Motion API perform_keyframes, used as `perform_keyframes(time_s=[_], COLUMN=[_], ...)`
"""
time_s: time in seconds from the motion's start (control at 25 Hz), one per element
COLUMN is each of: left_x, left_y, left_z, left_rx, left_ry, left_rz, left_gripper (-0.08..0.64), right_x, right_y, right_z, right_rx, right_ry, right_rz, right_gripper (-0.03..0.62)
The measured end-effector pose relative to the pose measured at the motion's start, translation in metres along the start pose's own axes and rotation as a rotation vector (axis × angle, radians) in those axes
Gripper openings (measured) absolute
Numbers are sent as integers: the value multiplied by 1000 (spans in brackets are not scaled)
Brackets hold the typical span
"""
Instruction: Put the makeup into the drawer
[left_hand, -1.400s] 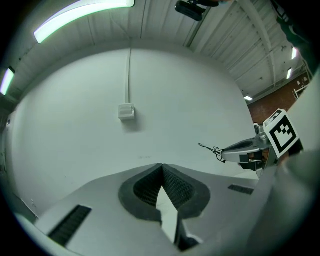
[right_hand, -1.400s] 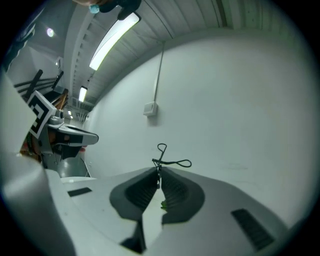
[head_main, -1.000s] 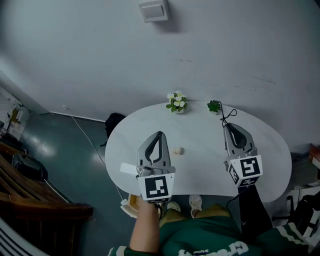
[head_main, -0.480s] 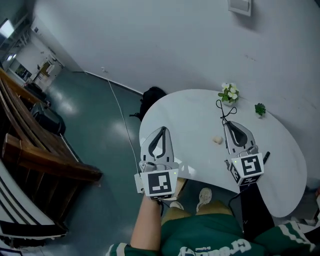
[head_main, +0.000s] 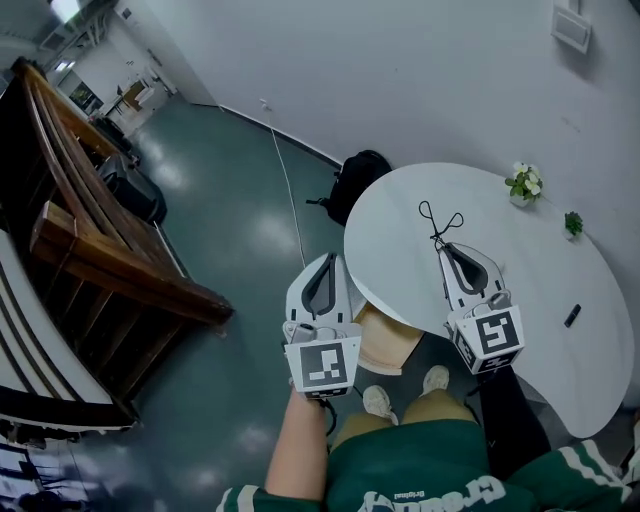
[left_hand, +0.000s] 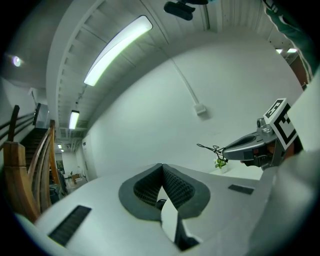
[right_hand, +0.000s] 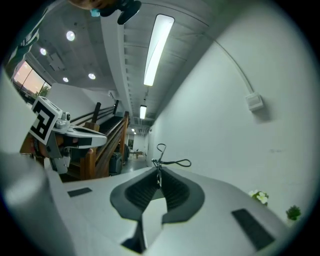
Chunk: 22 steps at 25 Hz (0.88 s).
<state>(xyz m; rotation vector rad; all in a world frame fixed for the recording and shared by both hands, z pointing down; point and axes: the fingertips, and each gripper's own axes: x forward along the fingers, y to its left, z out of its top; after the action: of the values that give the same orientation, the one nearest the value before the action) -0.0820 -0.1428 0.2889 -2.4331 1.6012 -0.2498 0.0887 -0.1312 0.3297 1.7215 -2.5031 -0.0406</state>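
My right gripper (head_main: 441, 247) is shut on a black eyelash curler (head_main: 436, 219), whose wire loops stick out past the jaw tips above the white round table (head_main: 520, 265). In the right gripper view the curler (right_hand: 165, 162) stands out from the closed tips (right_hand: 159, 173). My left gripper (head_main: 325, 259) hangs over the dark green floor left of the table, jaws together with nothing between them (left_hand: 162, 166). Both grippers point level. No drawer shows clearly.
A light wooden piece (head_main: 386, 341) sits under the table's near edge. On the table are a small black item (head_main: 572, 316), white flowers (head_main: 523, 183) and a small green plant (head_main: 573, 223). A black backpack (head_main: 358, 176) lies by the wall. A wooden staircase (head_main: 95, 245) fills the left.
Both grippers and the head view have swung left. The left gripper has gone from above the table to over the floor, and the right one sits nearer the table's left edge, still holding the curler.
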Motion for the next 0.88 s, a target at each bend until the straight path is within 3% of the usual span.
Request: perform_keyframes(time_s=[0.2,0.48,0.64,0.88], left_x=[-38,-62,-63,-61], left_y=[43,68,73,78], left_z=[-26,-43,-56,-88], left_rx=[-11,-12,-13,-36], left_ry=[31,39,45,81], left_rz=[54,62,59,76], left_gripper=[-2,-2,-2,-2], right_x=[15,30,44,56], right_y=[54,108,146,200], right_z=[-3,-27,-71,-171], right_rx=[1,2,-26,-63], right_ry=[7,59,168,382], right_rz=[52,129,238,432], right_gripper=[28,28,28,28])
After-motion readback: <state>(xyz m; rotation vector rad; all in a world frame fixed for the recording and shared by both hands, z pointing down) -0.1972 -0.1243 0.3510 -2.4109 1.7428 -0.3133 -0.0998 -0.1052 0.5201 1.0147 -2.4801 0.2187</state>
